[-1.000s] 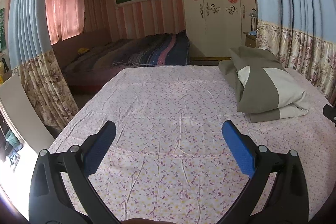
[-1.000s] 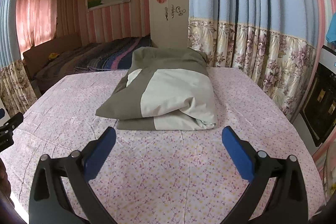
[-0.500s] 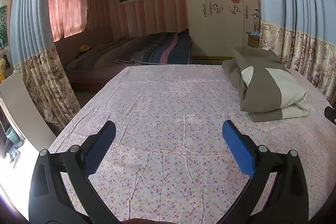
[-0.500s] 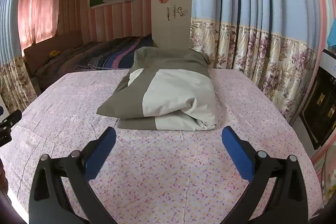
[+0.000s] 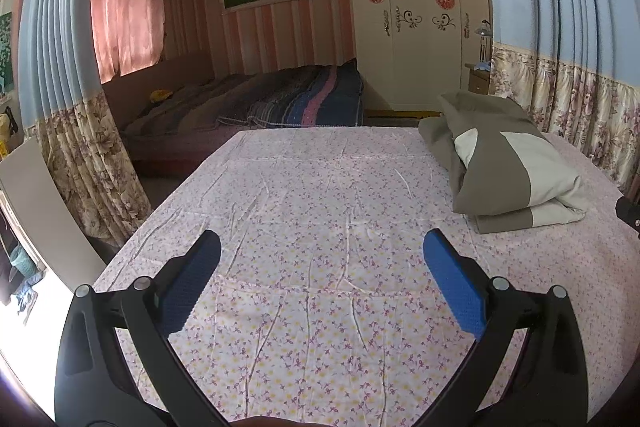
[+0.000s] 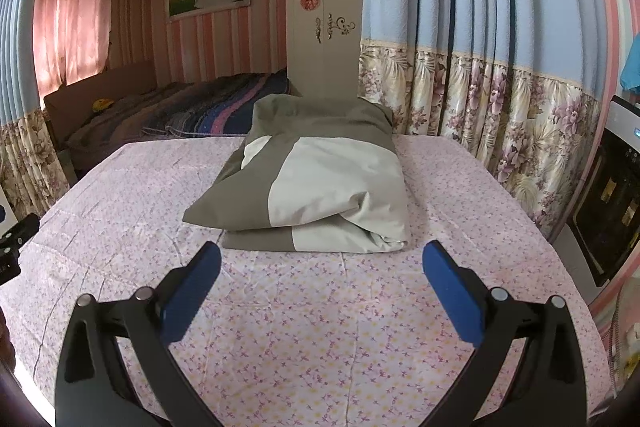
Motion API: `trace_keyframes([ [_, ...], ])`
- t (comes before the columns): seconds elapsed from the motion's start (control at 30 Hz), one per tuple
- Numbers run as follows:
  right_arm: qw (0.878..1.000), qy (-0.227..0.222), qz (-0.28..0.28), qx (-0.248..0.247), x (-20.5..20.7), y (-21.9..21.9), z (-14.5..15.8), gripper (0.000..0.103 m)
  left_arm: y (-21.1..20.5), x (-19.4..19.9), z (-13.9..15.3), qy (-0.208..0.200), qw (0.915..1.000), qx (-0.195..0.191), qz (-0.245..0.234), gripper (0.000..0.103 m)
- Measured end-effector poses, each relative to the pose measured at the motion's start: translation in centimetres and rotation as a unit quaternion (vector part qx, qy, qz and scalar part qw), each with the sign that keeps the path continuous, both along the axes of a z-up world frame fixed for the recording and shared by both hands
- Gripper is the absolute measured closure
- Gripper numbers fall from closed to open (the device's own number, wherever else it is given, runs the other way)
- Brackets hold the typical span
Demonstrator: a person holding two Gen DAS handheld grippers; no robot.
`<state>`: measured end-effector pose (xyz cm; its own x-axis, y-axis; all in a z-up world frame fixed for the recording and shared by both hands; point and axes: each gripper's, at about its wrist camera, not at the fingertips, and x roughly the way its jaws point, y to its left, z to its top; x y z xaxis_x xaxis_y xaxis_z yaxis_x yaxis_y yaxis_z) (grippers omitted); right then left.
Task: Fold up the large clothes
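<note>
Nearest in the left wrist view, the left gripper (image 5: 320,259) is seen spread wide with nothing between its blue pads (image 5: 454,291), held above the flowered bedsheet (image 5: 304,211). In the right wrist view the right gripper (image 6: 320,259) is likewise spread apart and empty, poised over the near part of the same sheet. Just beyond the right gripper's fingertips, the folded olive and cream garment (image 6: 320,187) is laid on the sheet, stacked in layers; it is touched by neither tool. From the left wrist view that bundle is placed at the right side of the bed, well apart from the left gripper. What appears to be the tip of the other tool is glimpsed at the far right edge there, though too little is shown to be sure. Farther off, a second bed with a striped blanket (image 5: 288,99) is set against the wall, a white wardrobe (image 5: 416,27) is stood to its right, and floral curtains (image 6: 500,115) are hung along the right side.
</note>
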<state>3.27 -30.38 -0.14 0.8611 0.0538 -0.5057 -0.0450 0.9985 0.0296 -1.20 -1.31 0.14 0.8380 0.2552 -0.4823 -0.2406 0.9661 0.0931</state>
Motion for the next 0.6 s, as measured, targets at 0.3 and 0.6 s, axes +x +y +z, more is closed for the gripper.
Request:
trace_keyframes([
  [0.3, 1.000, -0.003, 0.004, 0.000, -0.26, -0.06, 0.25, 0.002, -0.09, -0.24, 0.17, -0.004, 1.0000, 0.004, 0.001, 0.003],
  [0.6, 1.000, -0.005, 0.002, -0.003, -0.45, -0.15, 0.45, 0.002, -0.14, -0.52, 0.39, -0.004, 1.0000, 0.001, -0.004, 0.003],
])
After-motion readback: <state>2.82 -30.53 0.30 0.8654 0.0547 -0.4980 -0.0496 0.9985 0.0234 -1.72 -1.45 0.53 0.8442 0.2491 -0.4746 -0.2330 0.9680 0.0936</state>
